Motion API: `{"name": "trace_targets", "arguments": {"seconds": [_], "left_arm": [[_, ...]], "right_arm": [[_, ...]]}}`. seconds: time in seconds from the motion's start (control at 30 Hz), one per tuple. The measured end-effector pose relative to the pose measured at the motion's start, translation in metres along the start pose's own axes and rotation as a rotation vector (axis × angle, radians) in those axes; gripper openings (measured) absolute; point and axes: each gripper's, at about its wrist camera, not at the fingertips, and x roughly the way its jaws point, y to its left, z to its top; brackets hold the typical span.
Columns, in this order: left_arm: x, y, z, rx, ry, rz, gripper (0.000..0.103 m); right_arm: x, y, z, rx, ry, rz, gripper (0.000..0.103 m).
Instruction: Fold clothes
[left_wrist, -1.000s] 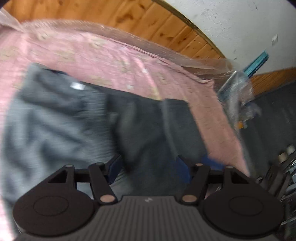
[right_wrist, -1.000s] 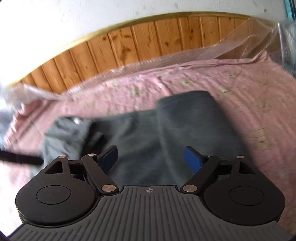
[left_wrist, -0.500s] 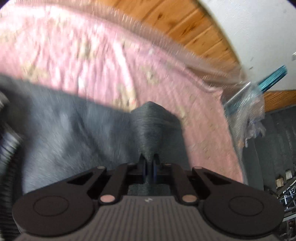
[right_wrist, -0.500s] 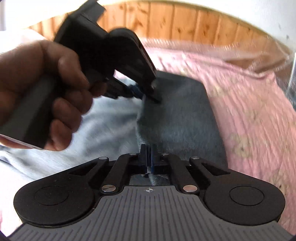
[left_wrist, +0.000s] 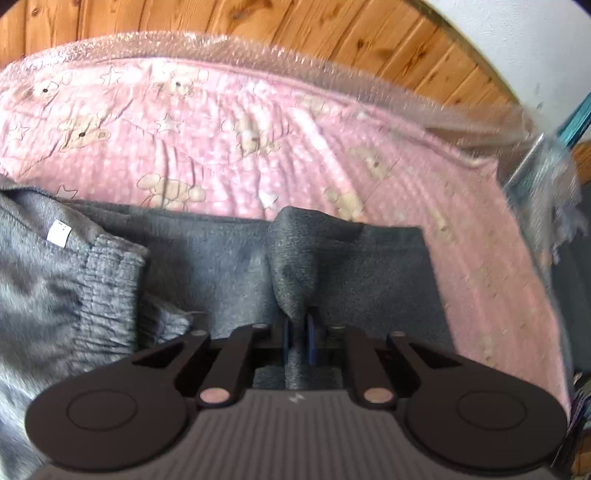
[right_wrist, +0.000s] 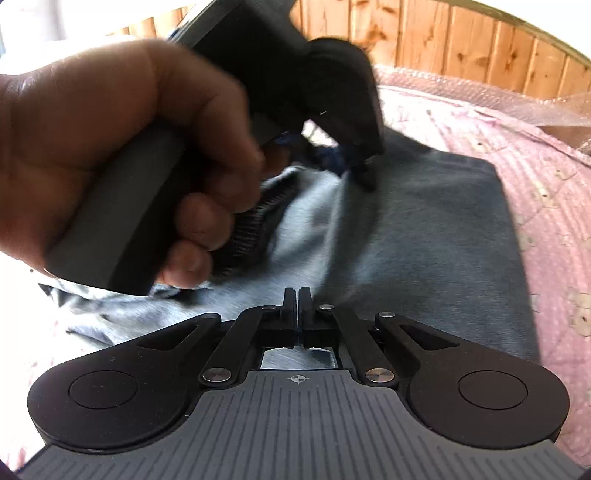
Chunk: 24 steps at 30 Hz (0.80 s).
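A dark grey knitted garment (left_wrist: 369, 266) with a gathered elastic waistband (left_wrist: 107, 280) and a small white label (left_wrist: 59, 233) lies spread on a pink quilted bed cover printed with teddy bears and stars (left_wrist: 229, 147). In the left wrist view the waistband and label sit at the left, and the flatter part of the cloth runs to the right, ending short of the cover's right edge. Beyond the far edge of the cover lies a strip of clear bubble wrap (left_wrist: 280, 55), and behind that rises a wall of orange-brown wooden boards (left_wrist: 258, 22).

The left hand-held gripper (left_wrist: 297, 332) has its blue pads drawn narrow onto a pinched ridge of the grey cloth; the fold rises in a peak just beyond the fingertips. Its jaws closed and have just eased a little wider, with the cloth between them throughout.

The right hand-held gripper (right_wrist: 297, 295) has its two black fingers pressed together with only a hairline slit showing. Grey cloth lies directly under and just beyond the tips, but whether any of it is caught between them cannot be told.

In the right wrist view a person's hand (right_wrist: 122, 147) fills the upper left, wrapped around the grey handle of the left tool, whose black head points down to the cloth farther off. The garment's square far-right corner (right_wrist: 487, 166) lies flat on the pink cover.
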Motion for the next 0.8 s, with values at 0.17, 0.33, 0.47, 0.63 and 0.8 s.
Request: {"name": "trace_targets", "arguments": {"seconds": [0.17,0.33,0.47,0.63,0.8], "left_arm": [[-0.050,0.009,-0.002,0.018,-0.107,0.005,0.025],[-0.061,-0.003,-0.031,0.014,-0.052,-0.297,0.034],[-0.019,-0.008,-0.083,0.111,0.070,-0.218,0.028],[-0.034,-0.007,-0.078,0.084,0.100,-0.175,0.030],[-0.063,-0.034,-0.046,0.087,0.024,-0.121,0.086]], "right_arm": [[-0.026,-0.017,-0.005,0.161,-0.036,0.072,0.014],[-0.080,-0.074,-0.016,0.363,-0.202,-0.111,0.039],[-0.037,-0.112,-0.046,0.448,-0.068,-0.165,0.021],[-0.052,-0.121,-0.043,0.442,-0.056,-0.130,0.042],[-0.055,-0.138,-0.045,0.527,-0.151,-0.188,0.082]]}}
